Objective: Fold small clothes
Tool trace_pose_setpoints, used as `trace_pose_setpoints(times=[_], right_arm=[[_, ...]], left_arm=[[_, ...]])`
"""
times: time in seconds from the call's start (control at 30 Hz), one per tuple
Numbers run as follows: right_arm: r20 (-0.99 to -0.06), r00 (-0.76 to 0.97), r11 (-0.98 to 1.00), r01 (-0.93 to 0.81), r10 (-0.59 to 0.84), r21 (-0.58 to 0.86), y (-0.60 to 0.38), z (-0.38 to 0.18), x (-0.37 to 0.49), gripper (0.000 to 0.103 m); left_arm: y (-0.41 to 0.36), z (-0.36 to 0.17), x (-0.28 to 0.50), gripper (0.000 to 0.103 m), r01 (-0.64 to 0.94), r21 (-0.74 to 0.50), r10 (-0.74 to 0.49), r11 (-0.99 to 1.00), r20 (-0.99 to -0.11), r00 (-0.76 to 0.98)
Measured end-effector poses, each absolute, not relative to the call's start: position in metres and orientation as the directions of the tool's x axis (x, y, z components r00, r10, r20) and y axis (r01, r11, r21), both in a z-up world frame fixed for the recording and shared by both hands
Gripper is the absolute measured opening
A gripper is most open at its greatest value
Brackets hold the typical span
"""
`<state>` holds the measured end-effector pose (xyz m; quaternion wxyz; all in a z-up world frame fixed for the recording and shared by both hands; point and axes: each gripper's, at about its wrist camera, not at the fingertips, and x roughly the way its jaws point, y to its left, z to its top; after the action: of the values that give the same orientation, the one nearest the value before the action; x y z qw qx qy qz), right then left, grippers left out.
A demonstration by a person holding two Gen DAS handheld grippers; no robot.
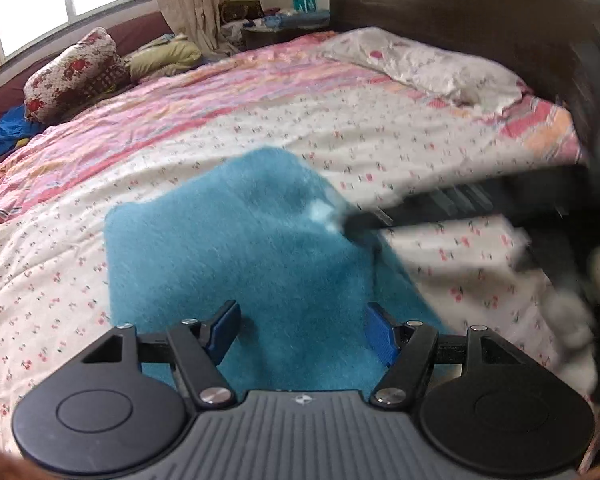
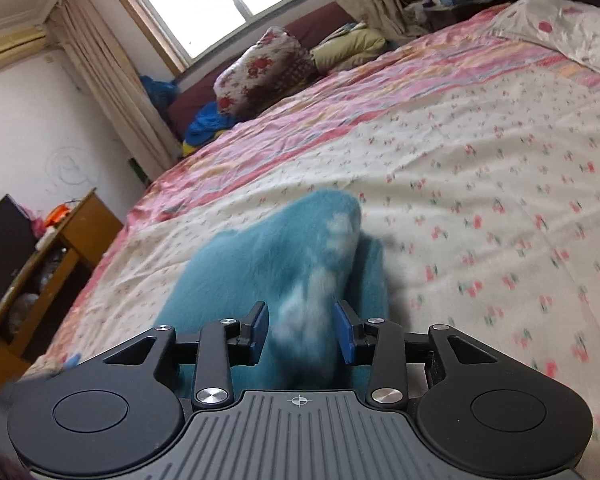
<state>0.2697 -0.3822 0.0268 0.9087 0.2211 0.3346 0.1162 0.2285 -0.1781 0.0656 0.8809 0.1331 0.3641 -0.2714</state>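
One blue garment (image 1: pixel 236 248), fuzzy, lying on the bed (image 1: pixel 440 148). We hold the left gripper (image 1: pixel 300 332) over it, fingers spread, gripping nothing. Right gripper (image 2: pixel 302 330): fingers part-open astride a raised fold, pads seemingly off the cloth. Risk, we judge: the loose fold springs back if a pad snags the pile.
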Motion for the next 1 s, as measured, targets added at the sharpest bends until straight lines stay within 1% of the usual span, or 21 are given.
trace_pose_setpoints(times=[0.1, 0.23, 0.27, 0.33, 0.4, 0.43, 0.47, 0.53, 0.73, 0.87, 0.93, 1.0], right_arm=[[-0.563, 0.744, 0.864, -0.039, 0.360, 0.502, -0.392, 0.023, 0.248, 0.037], [-0.560, 0.705, 0.840, -0.092, 0.434, 0.535, -0.391, 0.019, 0.222, 0.037], [-0.566, 0.694, 0.844, -0.114, 0.446, 0.524, -0.385, 0.019, 0.219, 0.037], [-0.601, 0.682, 0.879, -0.133, 0.417, 0.458, -0.371, 0.016, 0.220, 0.037], [-0.638, 0.663, 0.895, -0.115, 0.392, 0.431, -0.363, 0.005, 0.225, 0.028], [-0.644, 0.653, 0.893, -0.117, 0.399, 0.435, -0.362, 0.002, 0.226, 0.018], [-0.648, 0.643, 0.892, -0.130, 0.408, 0.433, -0.360, 0.002, 0.226, 0.014], [-0.655, 0.638, 0.903, -0.163, 0.404, 0.398, -0.356, 0.004, 0.220, 0.012], [-0.683, 0.625, 0.925, -0.220, 0.377, 0.309, -0.342, -0.001, 0.210, 0.011], [-0.677, 0.612, 0.910, -0.213, 0.408, 0.356, -0.349, -0.006, 0.215, 0.011], [-0.651, 0.615, 0.884, -0.184, 0.445, 0.430, -0.360, -0.006, 0.218, 0.014], [-0.625, 0.626, 0.863, -0.168, 0.468, 0.477, -0.370, 0.000, 0.220, 0.016]], left_arm=[[-0.169, 0.075, 0.235, 0.071, 0.560, 0.030, -0.387, 0.828, -0.692, 0.609], [-0.173, 0.075, 0.260, 0.071, 0.542, 0.020, -0.376, 0.840, -0.698, 0.609], [-0.177, 0.074, 0.267, 0.071, 0.544, 0.005, -0.383, 0.839, -0.706, 0.596], [-0.189, 0.069, 0.279, 0.071, 0.550, 0.003, -0.381, 0.835, -0.718, 0.582], [-0.202, 0.061, 0.288, 0.071, 0.546, 0.043, -0.353, 0.837, -0.720, 0.598], [-0.208, 0.057, 0.294, 0.071, 0.535, 0.060, -0.336, 0.843, -0.718, 0.610], [-0.213, 0.054, 0.299, 0.071, 0.523, 0.072, -0.322, 0.849, -0.716, 0.620], [-0.221, 0.050, 0.312, 0.070, 0.499, 0.084, -0.297, 0.863, -0.714, 0.634], [-0.237, 0.035, 0.339, 0.069, 0.479, 0.073, -0.285, 0.875, -0.723, 0.629], [-0.237, 0.037, 0.343, 0.069, 0.465, 0.054, -0.290, 0.884, -0.717, 0.634], [-0.227, 0.044, 0.339, 0.069, 0.467, 0.033, -0.311, 0.884, -0.704, 0.639], [-0.209, 0.053, 0.333, 0.069, 0.452, -0.018, -0.337, 0.892, -0.695, 0.635]])
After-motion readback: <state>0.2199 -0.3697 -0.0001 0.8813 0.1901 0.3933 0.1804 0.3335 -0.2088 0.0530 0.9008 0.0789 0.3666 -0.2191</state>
